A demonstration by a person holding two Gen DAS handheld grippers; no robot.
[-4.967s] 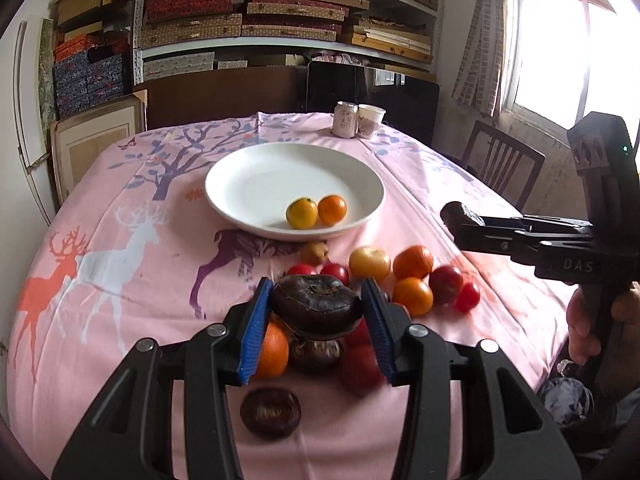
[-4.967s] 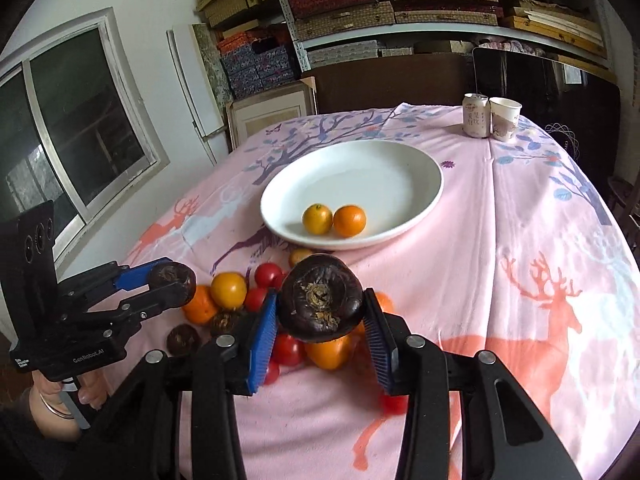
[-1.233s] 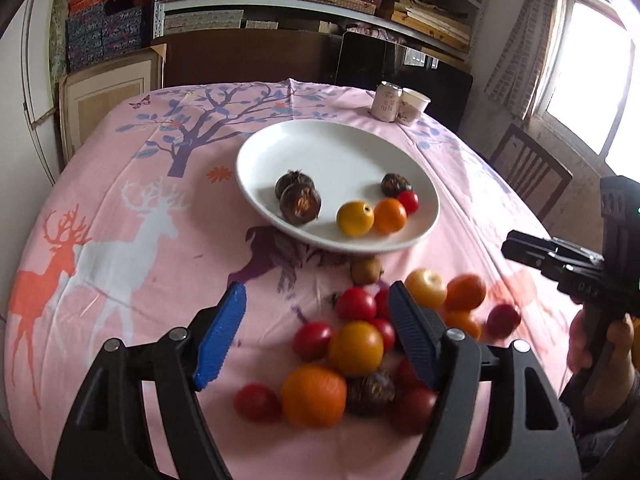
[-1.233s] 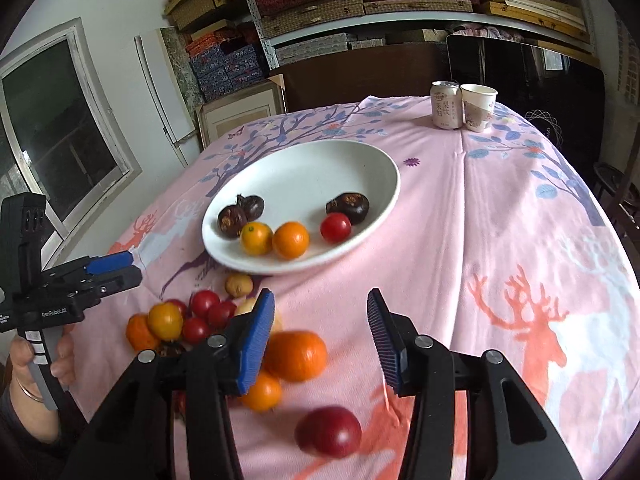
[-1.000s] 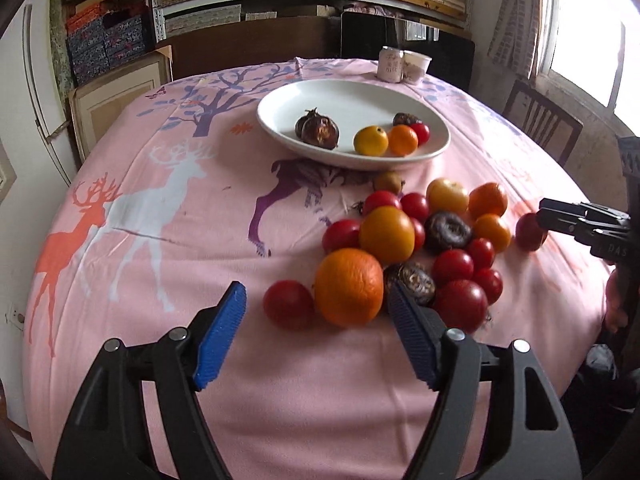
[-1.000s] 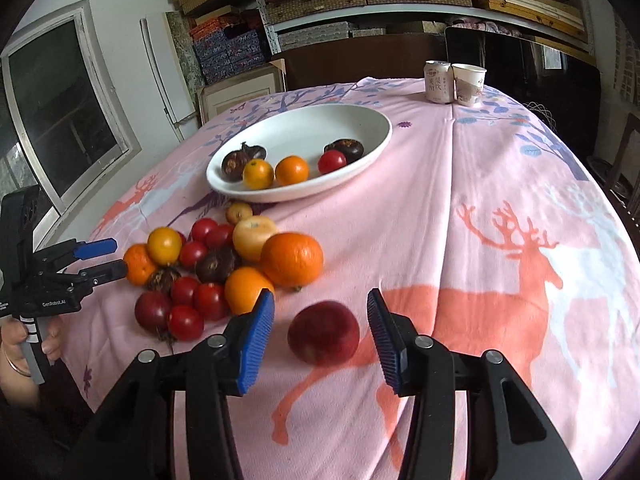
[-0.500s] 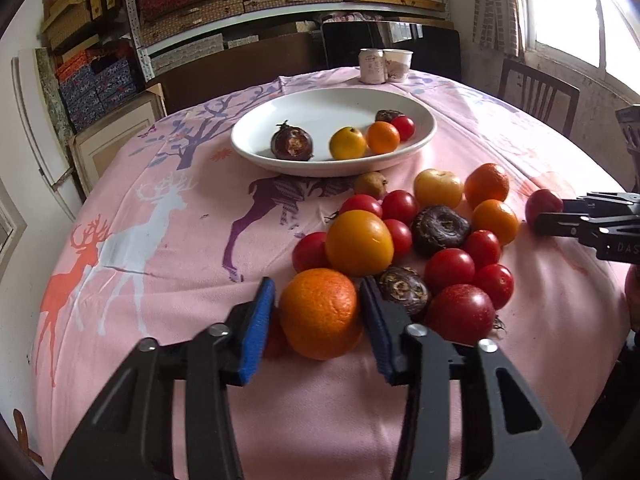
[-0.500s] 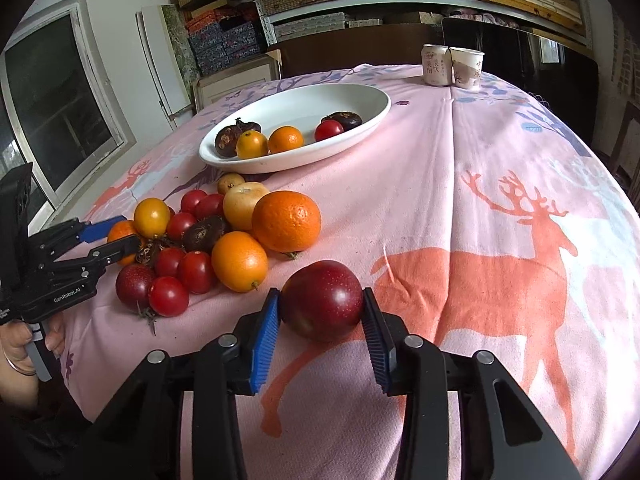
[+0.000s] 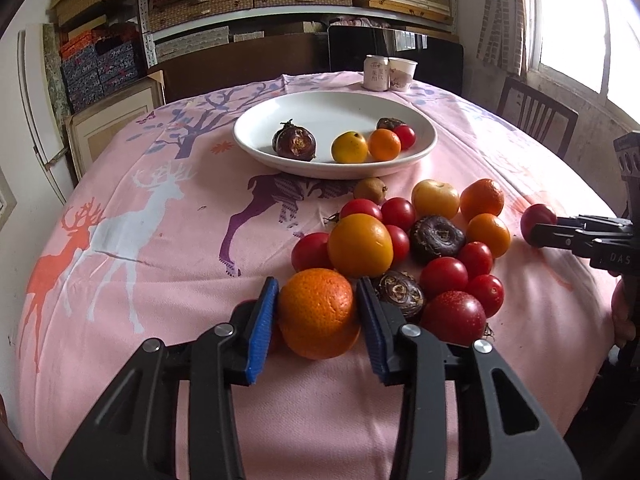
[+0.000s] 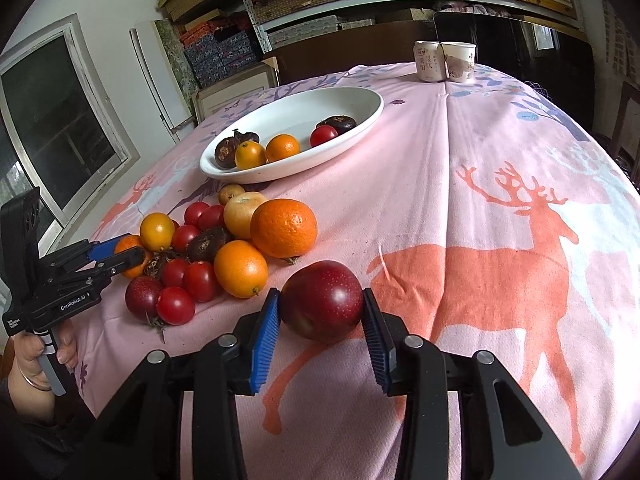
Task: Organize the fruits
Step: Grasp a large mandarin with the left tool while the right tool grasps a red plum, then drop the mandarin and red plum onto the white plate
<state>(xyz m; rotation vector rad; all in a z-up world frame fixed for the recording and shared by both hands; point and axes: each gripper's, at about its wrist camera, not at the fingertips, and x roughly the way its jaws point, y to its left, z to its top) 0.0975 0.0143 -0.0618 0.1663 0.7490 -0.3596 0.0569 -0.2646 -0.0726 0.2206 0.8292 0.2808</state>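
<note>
A white plate (image 9: 416, 120) holds dark mangosteens, a yellow fruit, a small orange and a red tomato. A pile of oranges, tomatoes and mangosteens (image 9: 436, 236) lies on the pink cloth in front of it. My left gripper (image 9: 318, 312) is shut on a large orange (image 9: 318, 312) at the pile's near edge, low on the cloth. My right gripper (image 10: 322, 308) is shut on a dark red plum (image 10: 322, 300) resting on the cloth, right of the pile (image 10: 208, 248). The plate also shows in the right wrist view (image 10: 360, 96).
A drink can (image 9: 376, 73) and a paper cup (image 9: 402, 74) stand at the table's far edge. A wooden chair (image 9: 536, 116) is at the right. Shelves with boxes fill the back wall. The round table drops away at its near edge.
Both grippers dropped fruit in the plate, came back low to the pile, and closed: left on the orange, right on the plum.
</note>
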